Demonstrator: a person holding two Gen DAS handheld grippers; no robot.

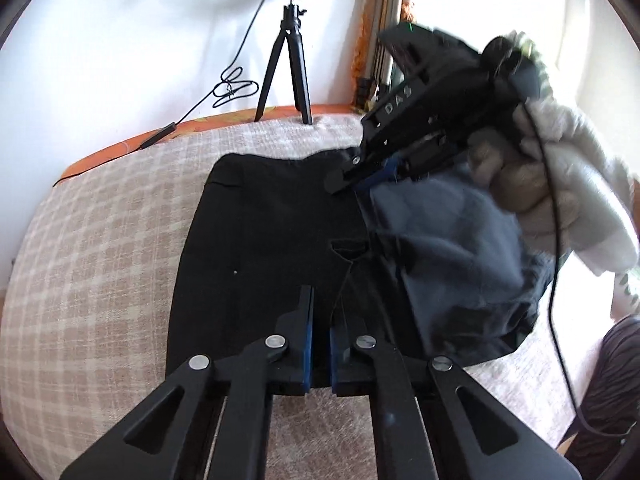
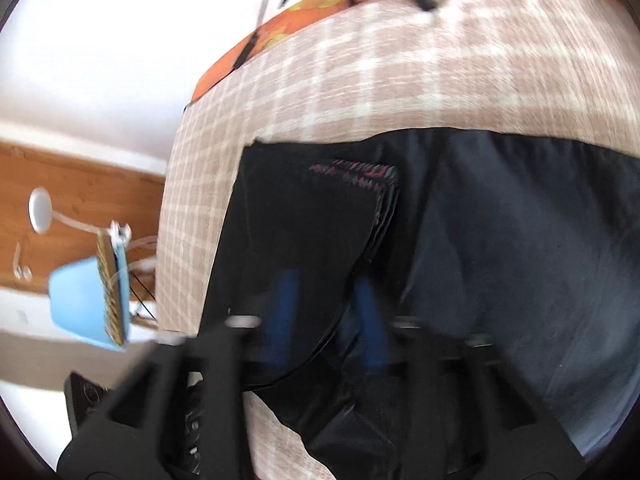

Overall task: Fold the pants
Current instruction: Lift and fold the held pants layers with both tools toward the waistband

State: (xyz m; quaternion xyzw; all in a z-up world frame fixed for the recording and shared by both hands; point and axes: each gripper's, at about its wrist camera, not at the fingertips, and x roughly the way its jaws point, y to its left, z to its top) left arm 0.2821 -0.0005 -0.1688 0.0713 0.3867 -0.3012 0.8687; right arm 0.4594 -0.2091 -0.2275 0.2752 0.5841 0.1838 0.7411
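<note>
The right gripper (image 1: pixel 352 176) was pinching the far edge of the black pants (image 1: pixel 256 248), the cloth running up between its blue pads. The left gripper (image 1: pixel 320 336) hung over the near end, narrowly parted, gripping nothing. The pants lay lengthwise on the checked blanket (image 1: pixel 100 240), the fold apparently going leftward.

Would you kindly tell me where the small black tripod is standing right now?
In the left wrist view, the tripod stands at the far edge of the checked blanket, against the white wall, beyond the black pants.
</note>
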